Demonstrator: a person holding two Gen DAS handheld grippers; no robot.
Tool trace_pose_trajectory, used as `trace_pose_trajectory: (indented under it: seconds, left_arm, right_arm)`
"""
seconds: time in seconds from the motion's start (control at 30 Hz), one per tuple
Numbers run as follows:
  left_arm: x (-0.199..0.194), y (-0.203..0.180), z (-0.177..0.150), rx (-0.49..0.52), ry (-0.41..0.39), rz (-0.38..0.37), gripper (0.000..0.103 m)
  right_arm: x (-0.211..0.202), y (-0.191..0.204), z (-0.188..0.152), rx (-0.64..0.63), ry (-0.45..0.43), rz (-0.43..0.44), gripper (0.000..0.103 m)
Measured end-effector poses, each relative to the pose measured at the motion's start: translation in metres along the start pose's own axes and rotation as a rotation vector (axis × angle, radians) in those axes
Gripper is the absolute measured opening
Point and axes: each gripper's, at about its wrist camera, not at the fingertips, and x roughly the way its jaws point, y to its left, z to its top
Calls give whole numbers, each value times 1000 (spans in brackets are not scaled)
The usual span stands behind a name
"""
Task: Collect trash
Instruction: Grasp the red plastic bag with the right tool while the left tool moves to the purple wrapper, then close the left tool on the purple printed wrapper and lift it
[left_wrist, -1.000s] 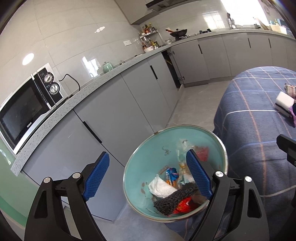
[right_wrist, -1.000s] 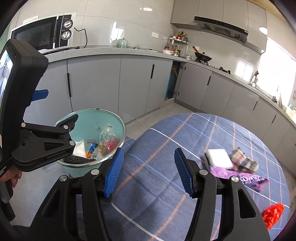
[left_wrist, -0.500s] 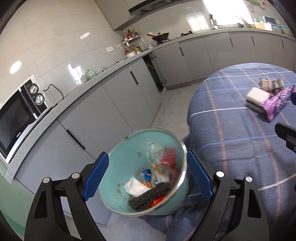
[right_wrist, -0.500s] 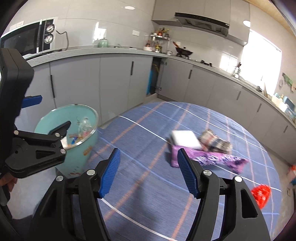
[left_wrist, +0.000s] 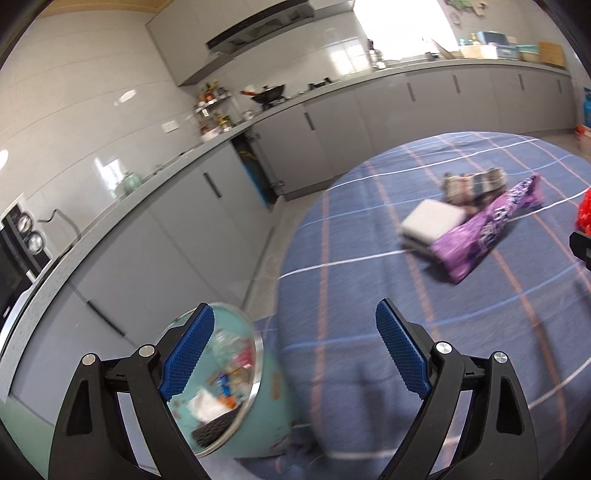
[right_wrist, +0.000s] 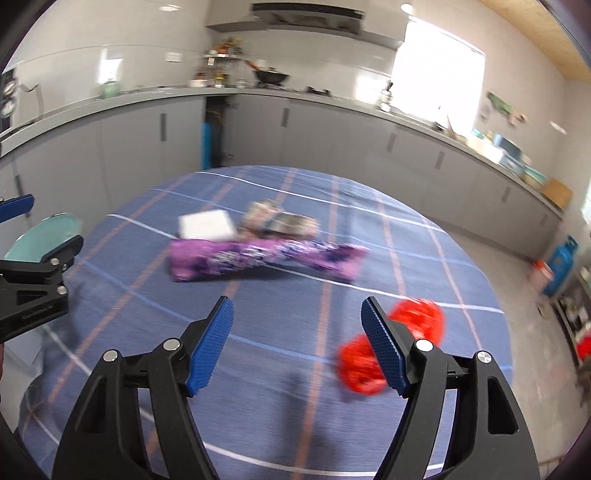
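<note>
A teal trash bin (left_wrist: 269, 402) with wrappers inside stands at the table's left edge; its rim (right_wrist: 44, 236) also shows at far left in the right wrist view. On the blue checked tablecloth (left_wrist: 369, 295) lie a purple wrapper (right_wrist: 258, 256), a white sponge (right_wrist: 207, 223), a checked cloth (right_wrist: 280, 221) and crumpled red trash (right_wrist: 417, 319). My left gripper (left_wrist: 293, 350) is opening, nothing between its pads, above the table edge beside the bin. My right gripper (right_wrist: 297, 341) is opening and empty; the red trash lies just behind its right finger.
Grey kitchen cabinets (left_wrist: 192, 229) and a counter run along the wall behind the round table. A microwave (left_wrist: 18, 240) sits on the counter at left. A blue gas cylinder (right_wrist: 561, 264) and other things stand on the floor at right.
Both views have swung right, from the bin to the table. The bin slid to the lower left. The purple wrapper and red trash came closer. The right jaws have widened.
</note>
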Motion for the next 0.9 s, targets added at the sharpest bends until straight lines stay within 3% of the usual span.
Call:
trace_pose_trajectory:
  seconds: [0.3,0.53,0.63,0.7,0.9]
  left_arm:
    - [12,-50,31,66,-34,-85,89]
    - [24,-83,47,112,-33,-138,89]
    - [29,-91,52,119,-29,-152,89]
    - [34,-96,54,118,-16,-163,89]
    - [43,-112,58,143,3,-199,89]
  right_arm:
    - [16,-45,-5,104,52,-99,72]
    - [35,-57,-9,137,120,-99,70]
    - [42,-59,-9,137,152,-78,54]
    - [43,-61,-11,138,163,-57,30]
    - [30,-66,-16,141,149,-29,24]
